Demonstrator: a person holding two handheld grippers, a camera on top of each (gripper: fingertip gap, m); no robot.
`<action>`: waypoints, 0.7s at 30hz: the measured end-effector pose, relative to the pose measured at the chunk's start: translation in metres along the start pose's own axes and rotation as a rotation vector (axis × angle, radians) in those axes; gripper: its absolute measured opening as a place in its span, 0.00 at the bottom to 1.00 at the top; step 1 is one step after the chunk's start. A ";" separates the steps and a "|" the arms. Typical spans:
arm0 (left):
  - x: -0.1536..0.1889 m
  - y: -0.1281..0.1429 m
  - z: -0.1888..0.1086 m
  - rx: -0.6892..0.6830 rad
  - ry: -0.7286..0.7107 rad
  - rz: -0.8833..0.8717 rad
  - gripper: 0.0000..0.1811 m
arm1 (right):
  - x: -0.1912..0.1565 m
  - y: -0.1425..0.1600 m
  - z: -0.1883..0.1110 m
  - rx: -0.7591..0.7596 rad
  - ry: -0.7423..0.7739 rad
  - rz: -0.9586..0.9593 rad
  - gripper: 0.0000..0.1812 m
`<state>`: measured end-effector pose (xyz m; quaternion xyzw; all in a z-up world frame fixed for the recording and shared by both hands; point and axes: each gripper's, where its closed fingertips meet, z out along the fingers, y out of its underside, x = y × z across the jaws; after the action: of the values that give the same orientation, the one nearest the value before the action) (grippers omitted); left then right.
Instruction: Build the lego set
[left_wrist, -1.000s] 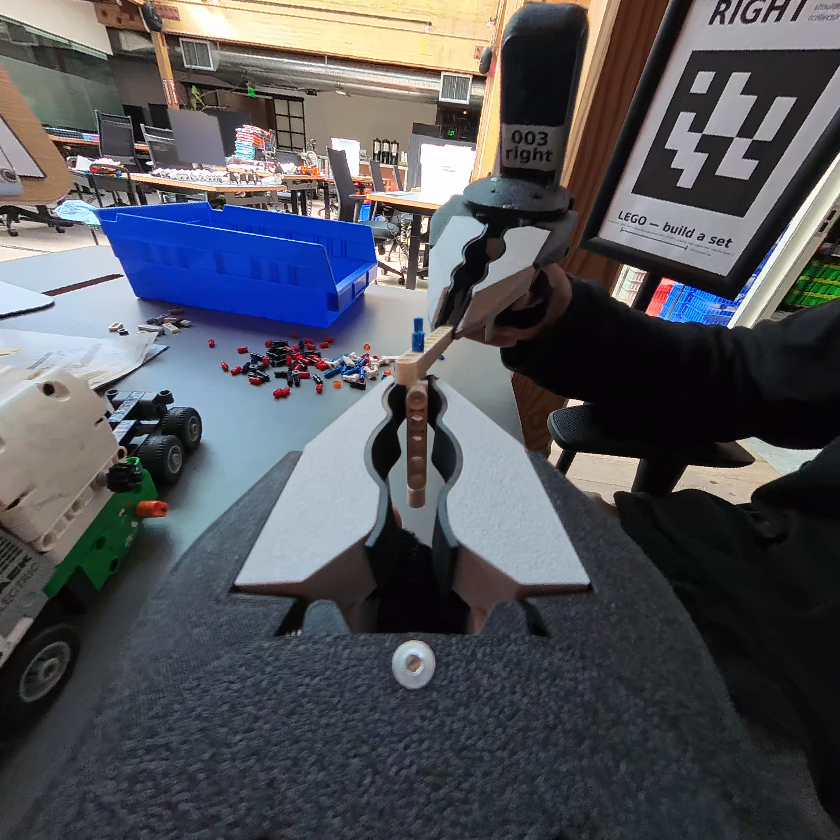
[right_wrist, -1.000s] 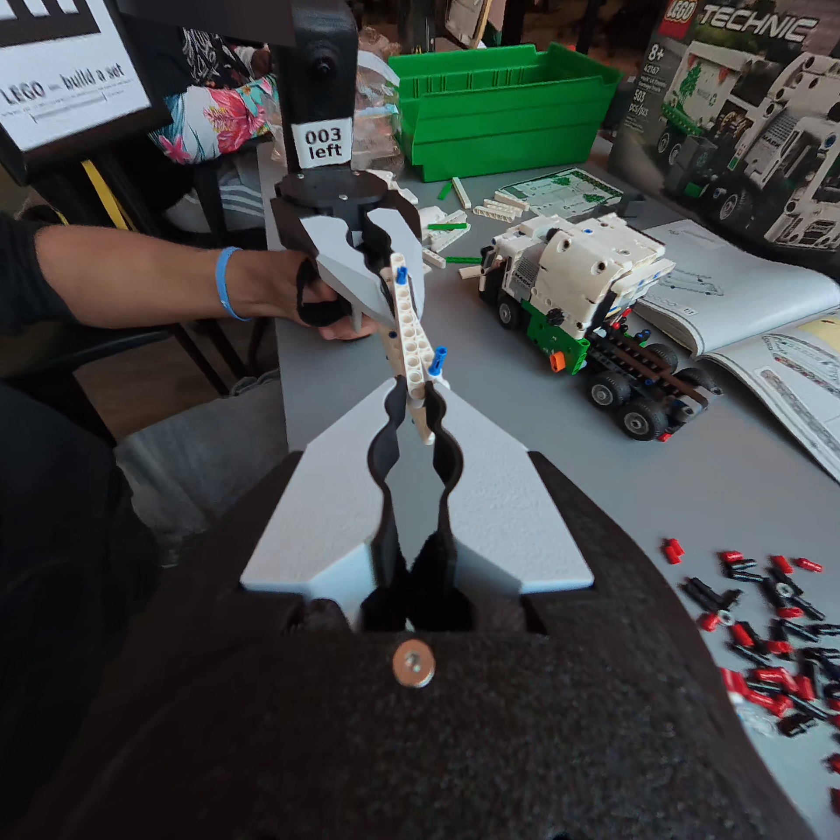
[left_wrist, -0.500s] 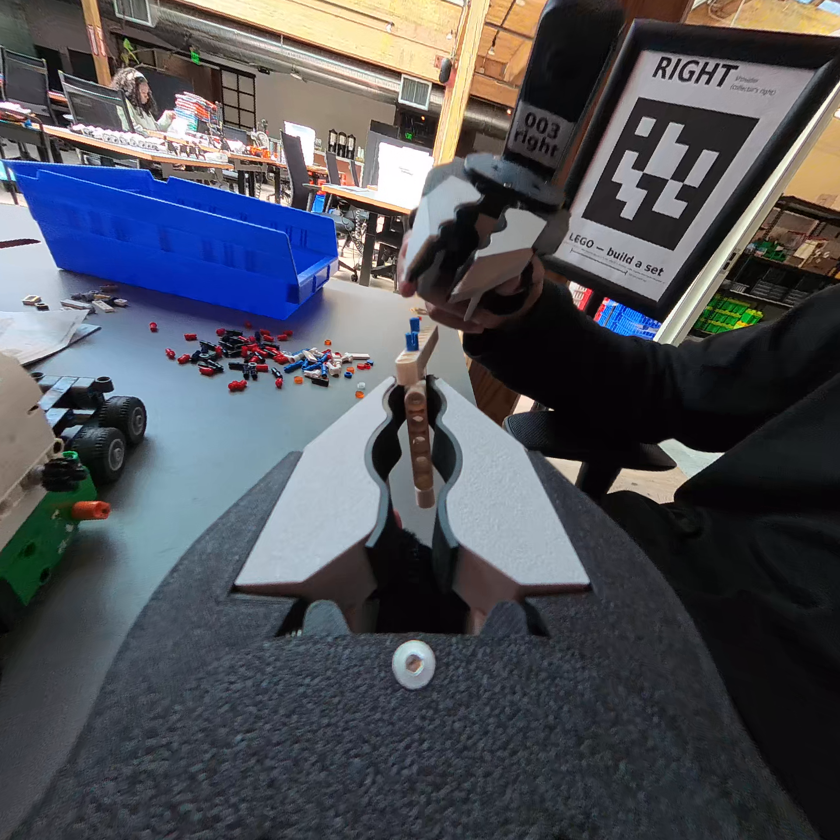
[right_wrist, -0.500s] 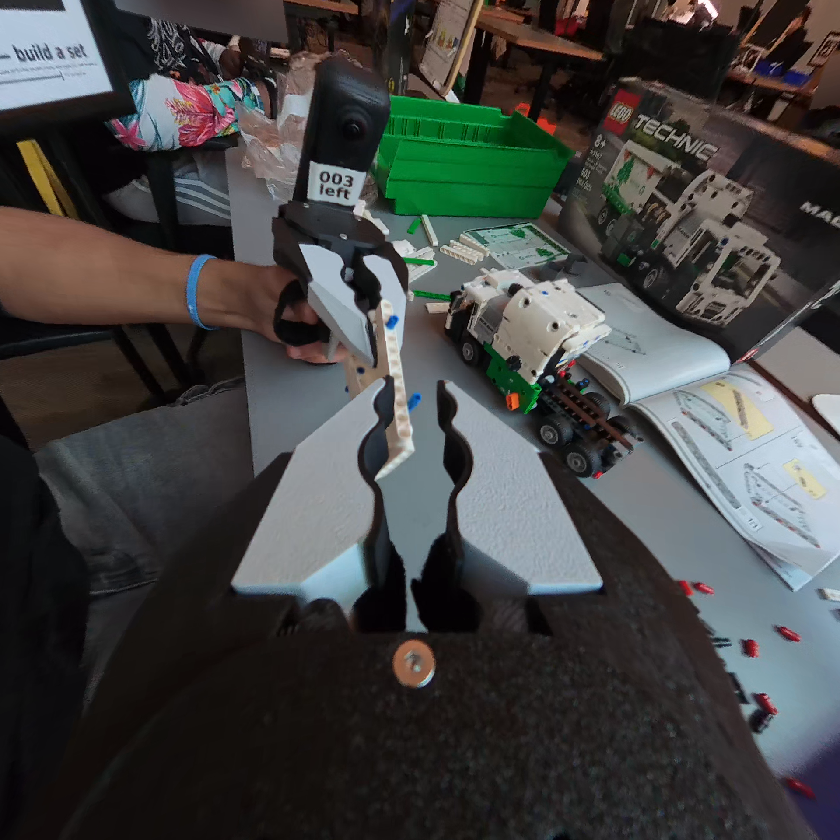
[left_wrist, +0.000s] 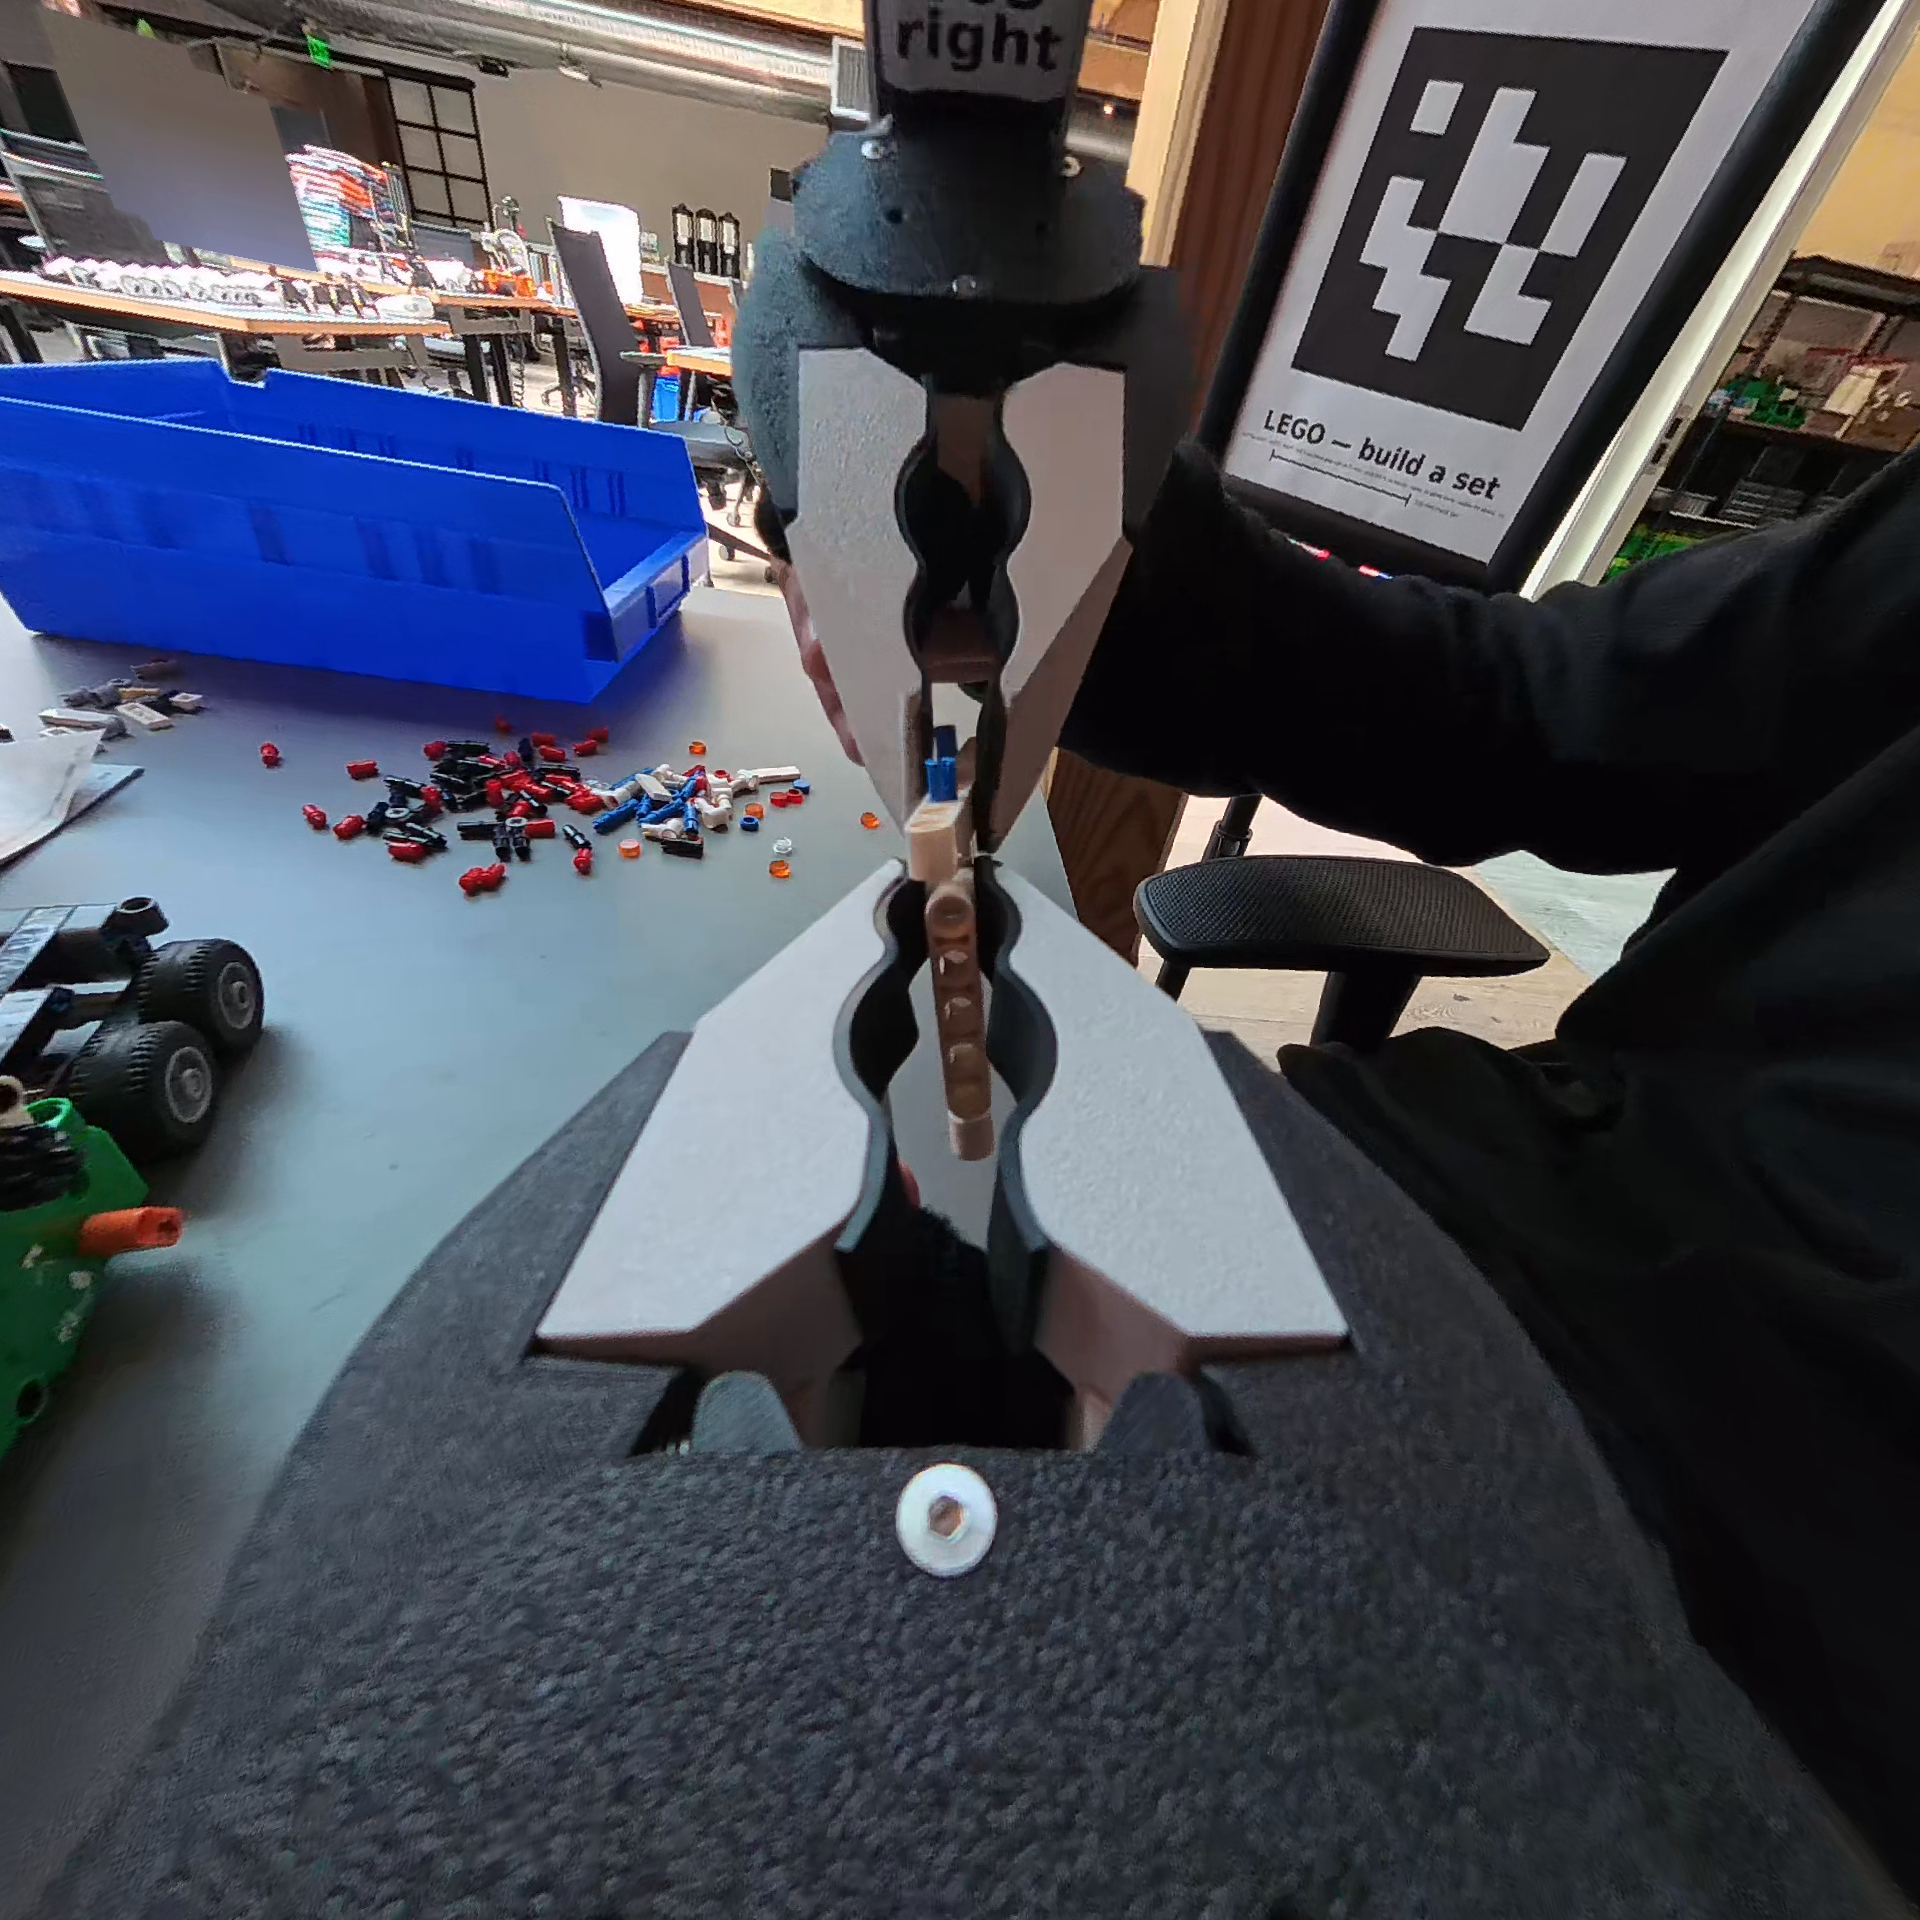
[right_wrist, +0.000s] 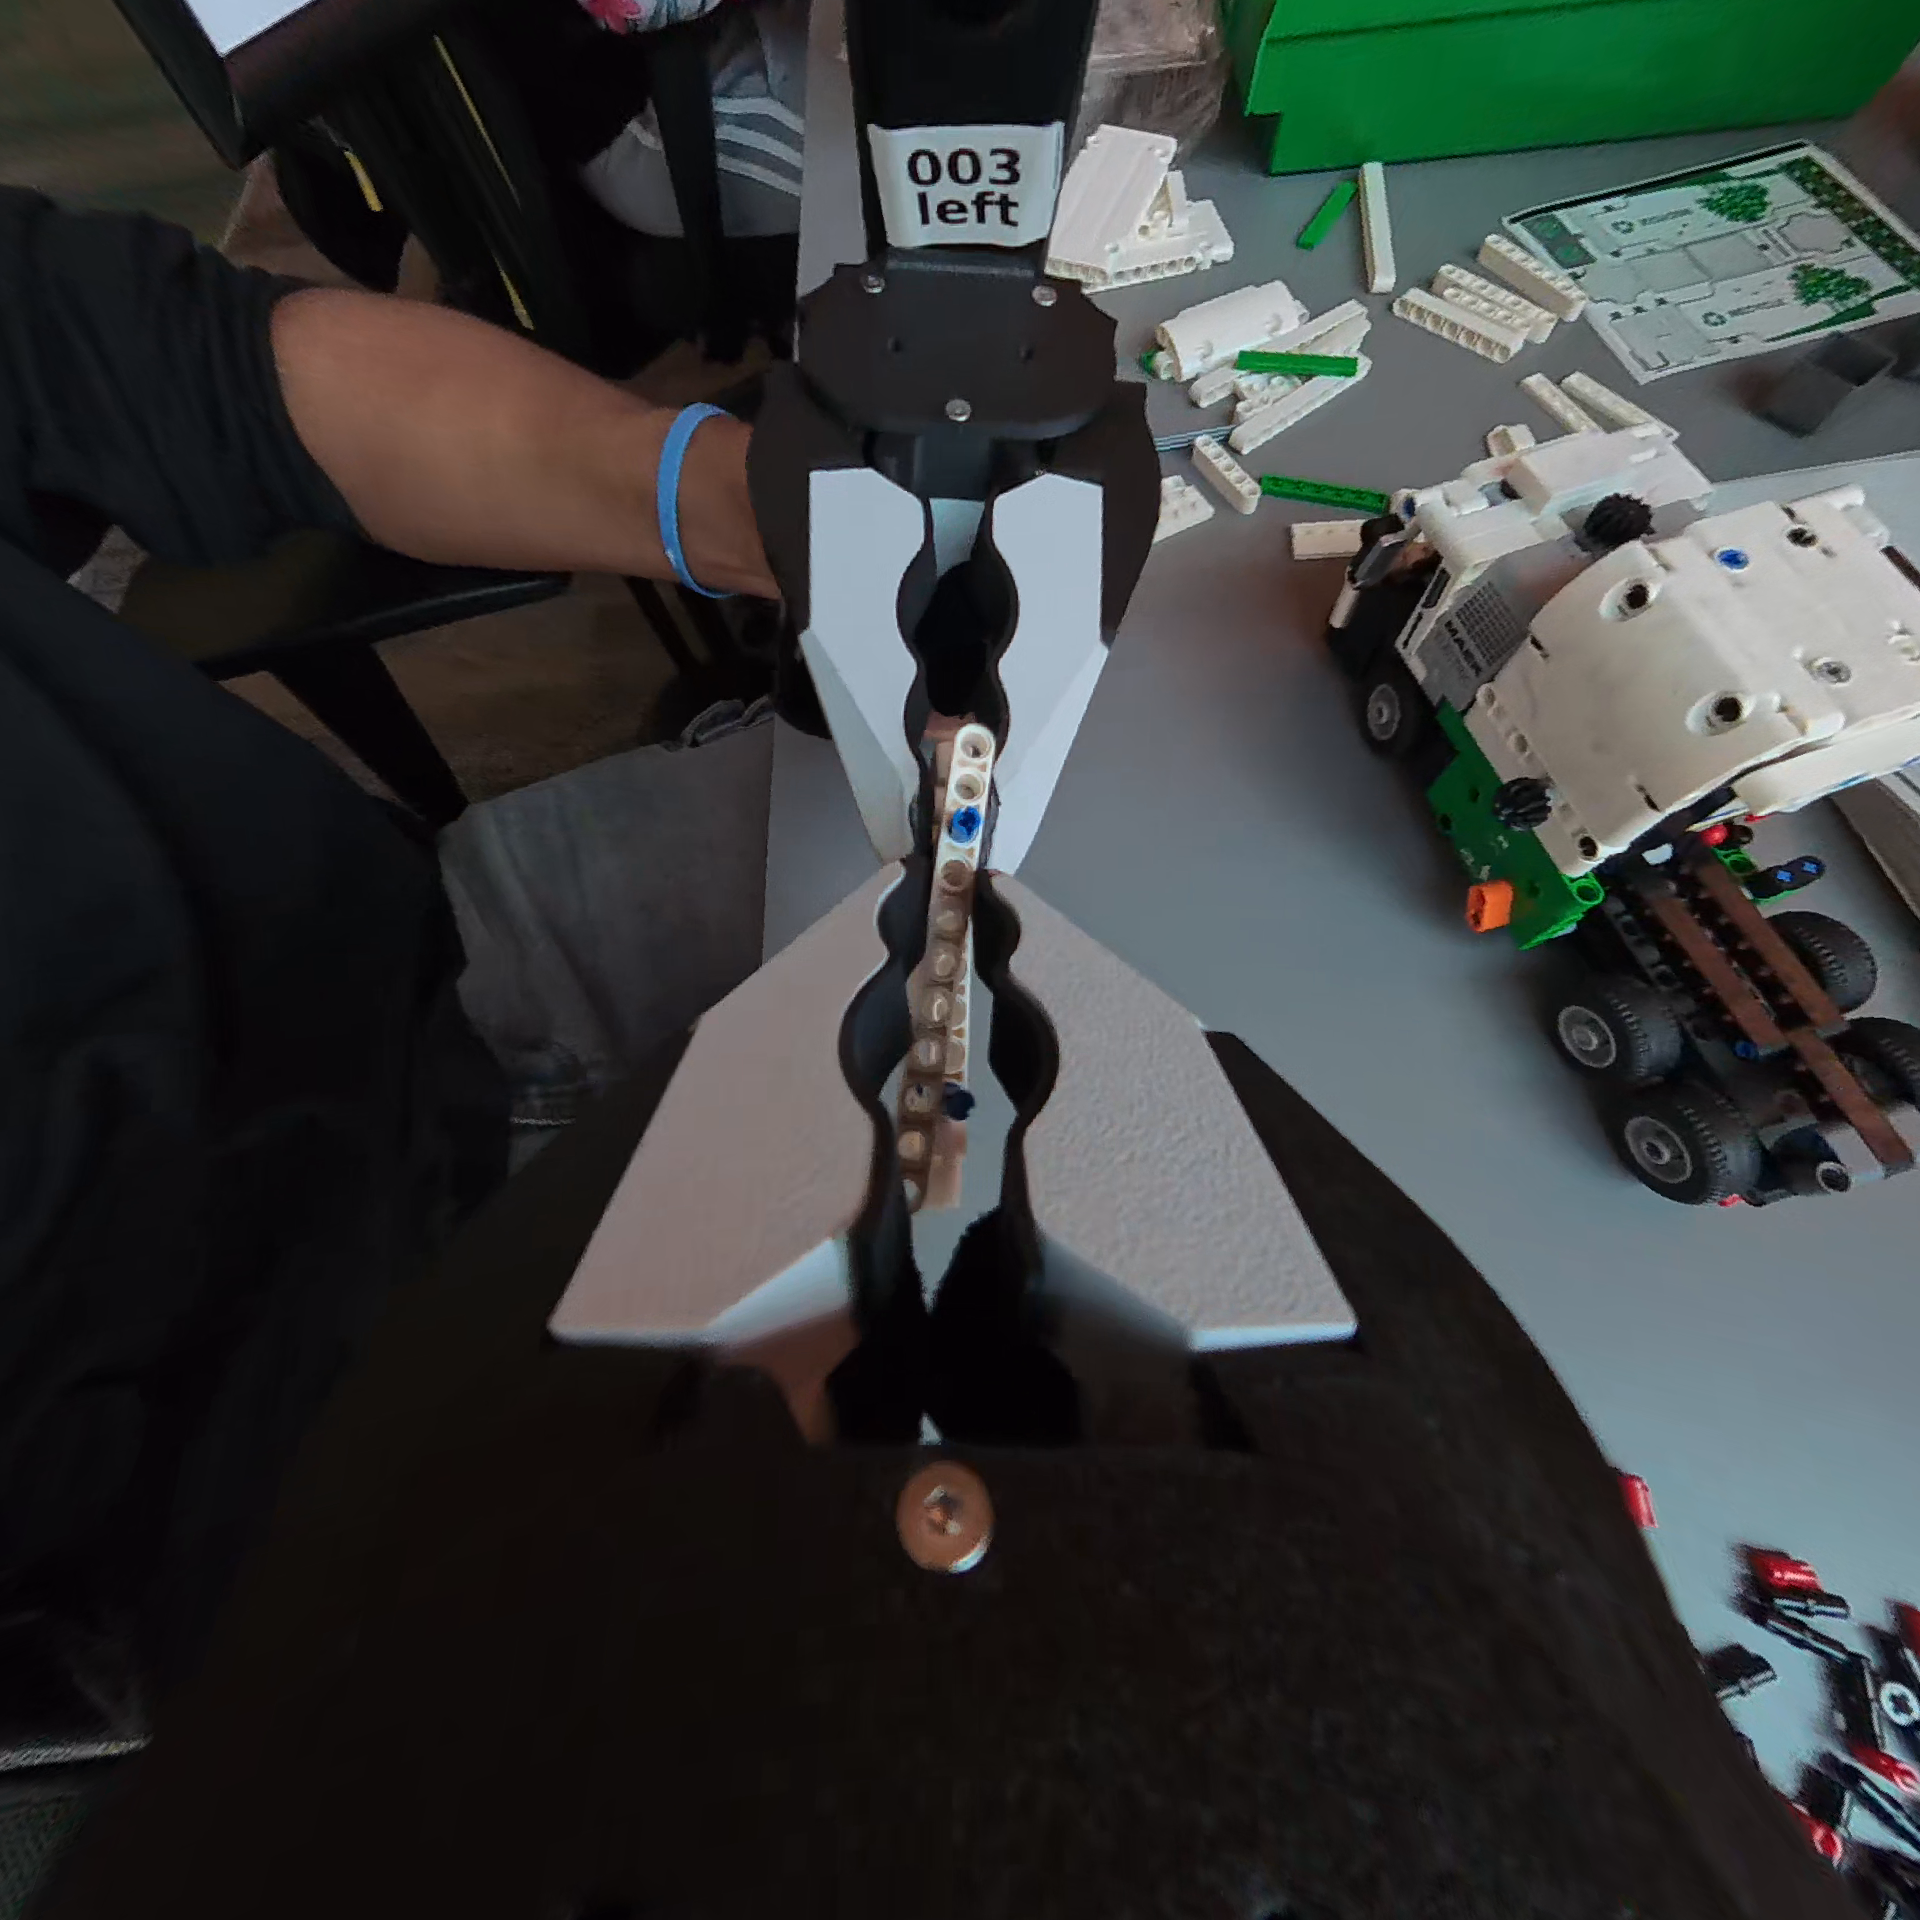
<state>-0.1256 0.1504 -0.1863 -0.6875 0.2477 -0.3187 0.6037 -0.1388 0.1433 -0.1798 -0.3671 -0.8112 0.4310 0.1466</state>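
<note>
A white beam assembly (left_wrist: 958, 1023) with blue pins (left_wrist: 940, 774) is held in the air over the table edge. My left gripper (left_wrist: 940, 883) is shut on one end of it. My right gripper (right_wrist: 940, 883) is shut on the other end, with the white beam assembly (right_wrist: 940, 987) running lengthwise between its fingers. The two grippers face each other tip to tip; the right gripper (left_wrist: 951, 821) shows from the front in the left wrist view, the left gripper (right_wrist: 951, 831) in the right wrist view. The partly built white and green truck (right_wrist: 1621, 727) stands on the grey table (right_wrist: 1247, 935).
Loose red, black and blue pins (left_wrist: 551, 800) lie before a blue bin (left_wrist: 312, 551). White and green beams (right_wrist: 1278, 343), a sticker sheet (right_wrist: 1725, 260) and a green bin (right_wrist: 1558, 73) lie beyond the truck. A framed sign (left_wrist: 1455, 260) and a chair (left_wrist: 1340, 914) stand beside the table. The grippers are tip to tip, or close to it.
Half a second ago my right gripper was open and off the beam. It has swung round head-on to the left gripper and shut on the beam assembly. Both views have turned.
</note>
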 end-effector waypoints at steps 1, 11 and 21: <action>0.002 0.001 0.001 -0.010 0.014 0.000 0.03 | -0.002 0.002 0.000 -0.005 -0.027 -0.001 0.04; -0.002 0.000 0.000 -0.004 -0.006 -0.015 0.03 | 0.004 0.002 -0.001 -0.160 -0.057 -0.023 0.03; -0.024 0.001 -0.002 -0.015 -0.216 0.093 0.03 | 0.019 0.001 0.000 -0.102 0.147 0.246 0.03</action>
<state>-0.1427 0.1664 -0.1900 -0.7101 0.2151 -0.2127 0.6358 -0.1515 0.1577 -0.1816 -0.5014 -0.7680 0.3758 0.1326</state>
